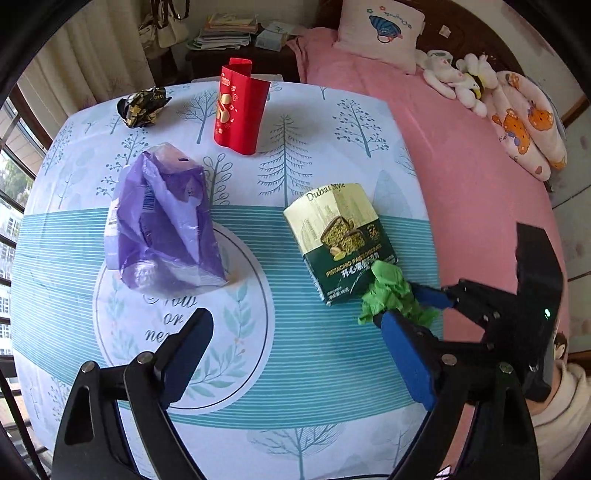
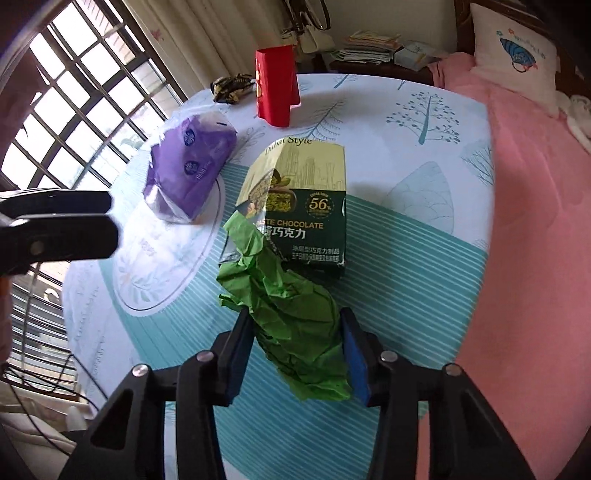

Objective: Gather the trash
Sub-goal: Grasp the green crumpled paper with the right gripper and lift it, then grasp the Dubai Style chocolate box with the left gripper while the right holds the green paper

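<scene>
A crumpled green paper wad [image 2: 295, 332] lies at the near right of the surface [image 1: 332, 387], its far end touching a green-and-cream chocolate carton [image 1: 340, 240] that lies flat just beyond it. To the left a purple plastic bag [image 1: 166, 218] is wrapped loosely over a pale pack. Farther back a red folded-card sleeve [image 1: 240, 107] stands upright, and a black-and-gold crumpled foil wrapper [image 1: 142, 107] rests at the far left corner. Nothing lies between the wad and the tongs.

The surface wears a pale blue cloth printed with trees and teal stripes, with a leafy ring at its centre. A bed [image 1: 461, 166] under a pink blanket runs along its right, with a white pillow [image 1: 380, 33] and soft toys [image 1: 461, 79] at the head. A barred window [image 2: 92, 96] fills the left, and stacked papers [image 1: 225, 31] sit on a dark cabinet behind.

The right tongs [image 2: 297, 354] straddle the green wad with both blue pads against its sides, clamped on it. The left tongs [image 1: 295, 354] hang wide apart above the cloth with nothing between them, the purple bag just beyond their left finger.
</scene>
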Demonstrator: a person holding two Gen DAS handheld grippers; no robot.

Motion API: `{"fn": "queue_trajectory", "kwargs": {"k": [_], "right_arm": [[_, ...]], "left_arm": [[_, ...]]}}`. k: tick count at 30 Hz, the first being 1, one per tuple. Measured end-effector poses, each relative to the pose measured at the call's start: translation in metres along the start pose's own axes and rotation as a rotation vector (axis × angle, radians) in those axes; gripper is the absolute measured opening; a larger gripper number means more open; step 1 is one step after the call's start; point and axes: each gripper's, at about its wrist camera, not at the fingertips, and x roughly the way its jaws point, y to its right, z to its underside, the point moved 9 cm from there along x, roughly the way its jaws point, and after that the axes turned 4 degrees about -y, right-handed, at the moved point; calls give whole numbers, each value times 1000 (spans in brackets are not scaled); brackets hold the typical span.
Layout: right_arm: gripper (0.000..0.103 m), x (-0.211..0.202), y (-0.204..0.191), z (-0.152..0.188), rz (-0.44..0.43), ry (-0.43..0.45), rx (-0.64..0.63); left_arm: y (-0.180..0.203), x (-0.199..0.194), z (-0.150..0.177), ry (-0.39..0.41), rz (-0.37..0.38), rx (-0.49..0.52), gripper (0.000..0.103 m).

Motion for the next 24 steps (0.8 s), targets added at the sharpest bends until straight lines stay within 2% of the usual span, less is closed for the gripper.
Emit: {"fn": "queue_trajectory", "kwargs": {"k": [5, 10, 14, 24], "right_arm": [[44, -26, 13, -6, -45, 66, 66], [44, -43, 45, -17, -13, 132, 159], [44, -39, 68, -23, 32, 139, 219], [44, -23, 92, -29, 35, 158, 309]], "left_arm": [[11, 15, -16, -23, 30, -42, 92], [22, 37, -31, -60, 51, -101, 92], [25, 57, -42, -84, 51, -161, 92], [29, 104, -59, -152, 29, -280, 92]]}}
